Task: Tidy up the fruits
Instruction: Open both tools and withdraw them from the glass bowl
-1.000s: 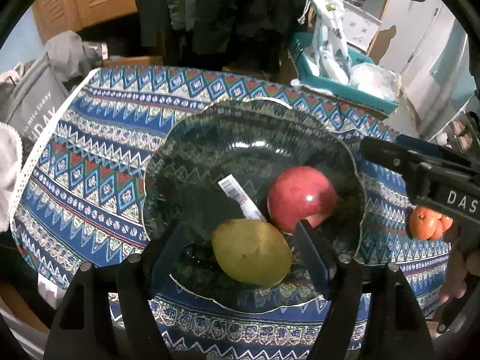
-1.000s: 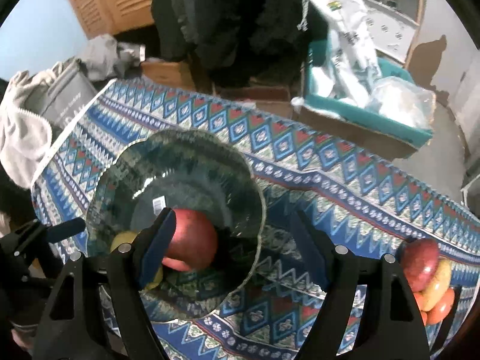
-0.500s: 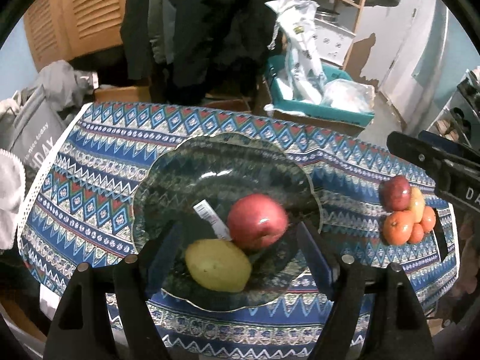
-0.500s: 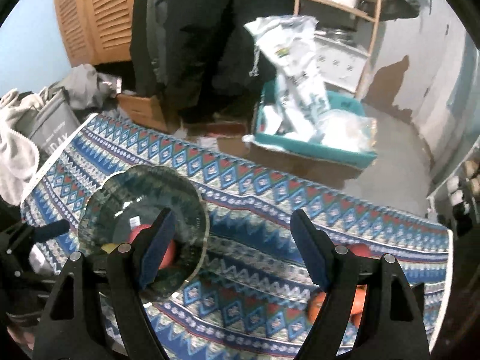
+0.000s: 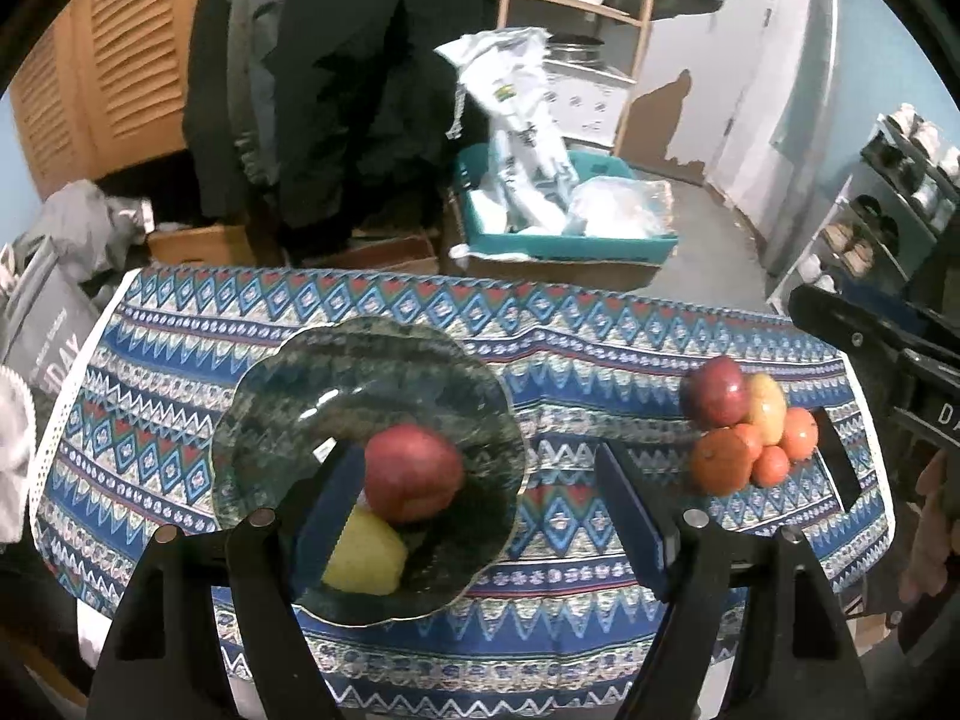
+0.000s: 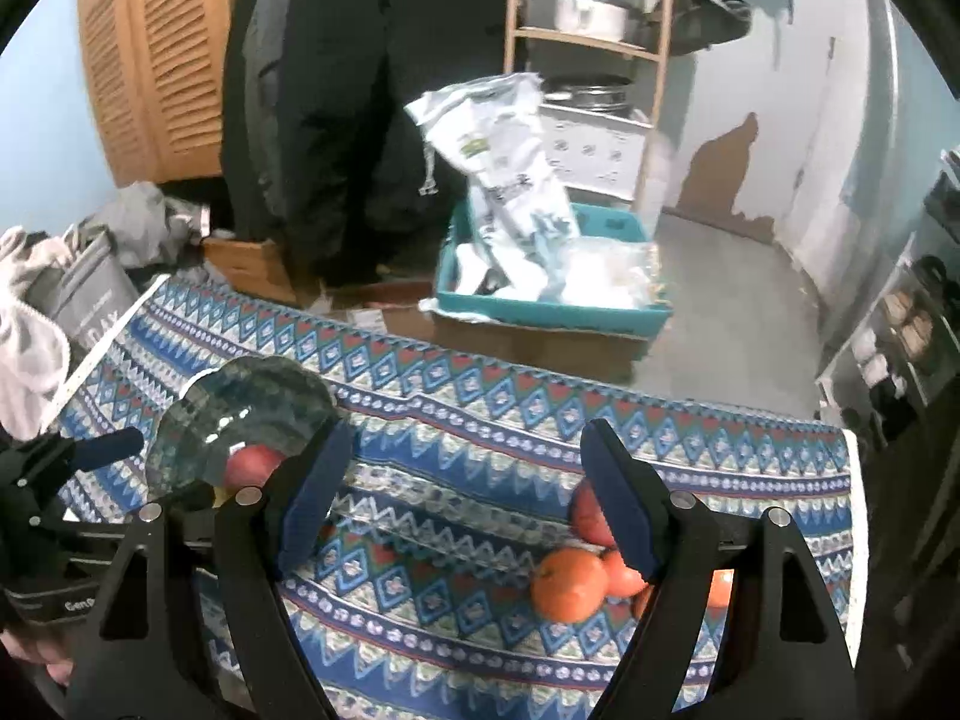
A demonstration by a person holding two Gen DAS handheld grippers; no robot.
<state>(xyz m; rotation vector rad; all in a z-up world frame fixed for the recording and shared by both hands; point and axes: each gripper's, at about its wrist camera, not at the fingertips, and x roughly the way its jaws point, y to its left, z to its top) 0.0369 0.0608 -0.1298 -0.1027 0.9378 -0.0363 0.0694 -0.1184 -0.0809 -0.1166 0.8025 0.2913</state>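
A dark glass bowl (image 5: 288,396) on the patterned tablecloth holds a red apple (image 5: 413,473) and a yellow pear (image 5: 366,558). My left gripper (image 5: 480,510) is open and empty, raised above the bowl's near right side. A pile of fruit at the table's right has a red apple (image 5: 717,391), a yellow fruit (image 5: 767,408) and several oranges (image 5: 723,461). My right gripper (image 6: 465,498) is open and empty above the cloth; its right finger (image 6: 618,510) covers part of the pile, where an orange (image 6: 569,583) shows. The bowl (image 6: 252,414) lies to its left.
The cloth-covered table (image 5: 600,330) ends at a far edge with a teal crate (image 5: 564,240) of white bags on the floor behind. A grey bag (image 5: 42,324) and clothes lie left. Shelves (image 5: 888,204) stand at the right.
Both grippers have pulled back and up from the bowl, still open. The left view now shows the whole table and the fruit pile. The right gripper has shifted right, over the pile.
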